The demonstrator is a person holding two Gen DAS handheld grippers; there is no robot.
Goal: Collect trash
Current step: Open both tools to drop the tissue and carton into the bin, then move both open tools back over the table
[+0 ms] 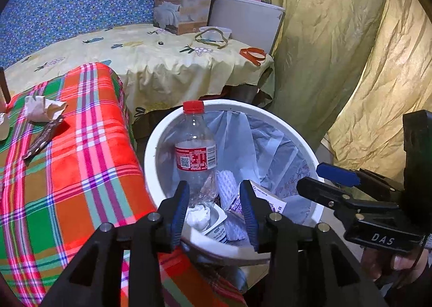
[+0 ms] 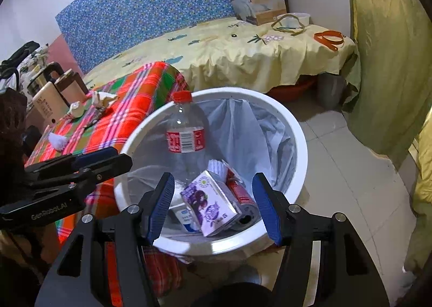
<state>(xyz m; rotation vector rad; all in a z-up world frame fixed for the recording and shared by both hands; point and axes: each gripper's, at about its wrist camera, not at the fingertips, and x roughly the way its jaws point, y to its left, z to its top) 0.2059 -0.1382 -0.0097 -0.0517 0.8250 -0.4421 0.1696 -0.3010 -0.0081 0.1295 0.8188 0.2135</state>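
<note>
A white trash bin [image 1: 151,142] [image 2: 299,145] with a pale liner holds a clear plastic bottle [image 1: 195,156] [image 2: 185,139] with a red cap, a purple carton [image 2: 210,204], a small white cup and crumpled wrappers. My left gripper [image 1: 216,212] is open and empty just above the bin's near rim. My right gripper [image 2: 216,210] is open and empty over the bin, above the purple carton. Crumpled paper [image 1: 44,108] [image 2: 104,98] and a dark wrapper [image 1: 40,139] lie on the plaid cloth [image 1: 89,150]. A white tissue ball [image 2: 58,141] lies there too.
A table with a yellow cloth [image 1: 167,61] stands behind the bin, carrying a cardboard box [image 1: 183,2], a white bowl [image 1: 216,33] and an orange strap [image 1: 253,54]. Yellow-green curtains [image 1: 351,50] hang at right. A phone [image 2: 50,107] and a kettle [image 2: 40,80] stand at left.
</note>
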